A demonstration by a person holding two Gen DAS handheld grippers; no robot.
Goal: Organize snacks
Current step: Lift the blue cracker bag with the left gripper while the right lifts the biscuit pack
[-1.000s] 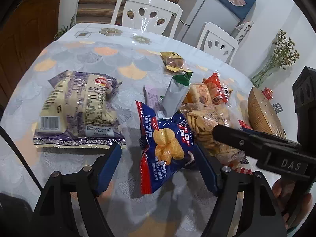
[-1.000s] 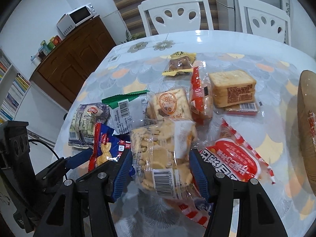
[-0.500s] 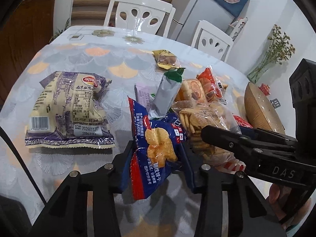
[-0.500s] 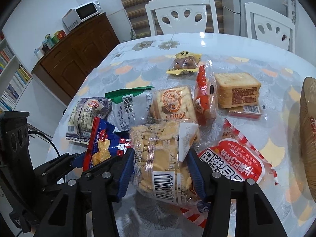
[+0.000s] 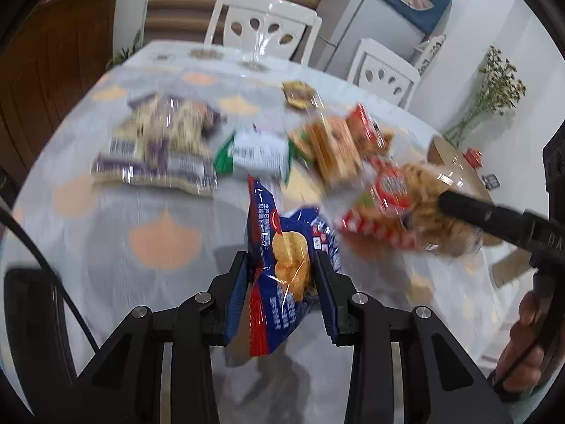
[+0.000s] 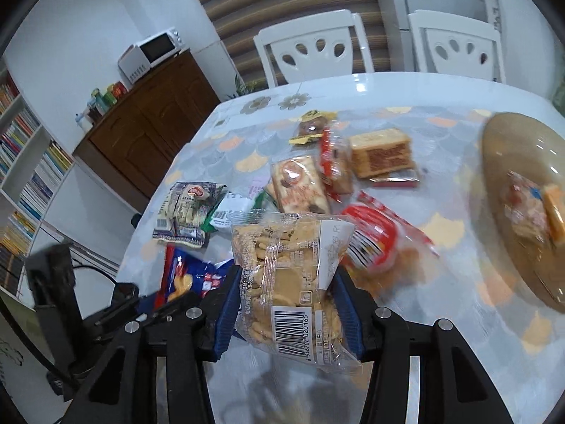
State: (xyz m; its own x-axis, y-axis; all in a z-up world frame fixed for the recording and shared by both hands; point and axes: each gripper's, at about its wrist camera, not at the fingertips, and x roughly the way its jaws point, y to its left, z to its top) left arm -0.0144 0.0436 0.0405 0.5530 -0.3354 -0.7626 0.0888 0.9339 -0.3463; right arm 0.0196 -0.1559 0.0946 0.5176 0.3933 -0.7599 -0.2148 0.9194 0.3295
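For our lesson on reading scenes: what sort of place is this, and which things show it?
Most likely a home dining room: a table with white chairs, a microwave on a wooden cabinet, and a fridge.

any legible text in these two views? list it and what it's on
"6 946702 020165": under the barcode on the clear biscuit bag held in the right gripper.
"DA": cut off at the frame edge, on the right gripper's finger in the left view.
Blue snack bag in the left gripper: Chinese print, too blurred.
All other packets: motion-blurred, unreadable.

A blue-and-red snack packet, a clear biscuit bag (tan biscuits inside), on a grey-and-orange scalloped tablecloth.
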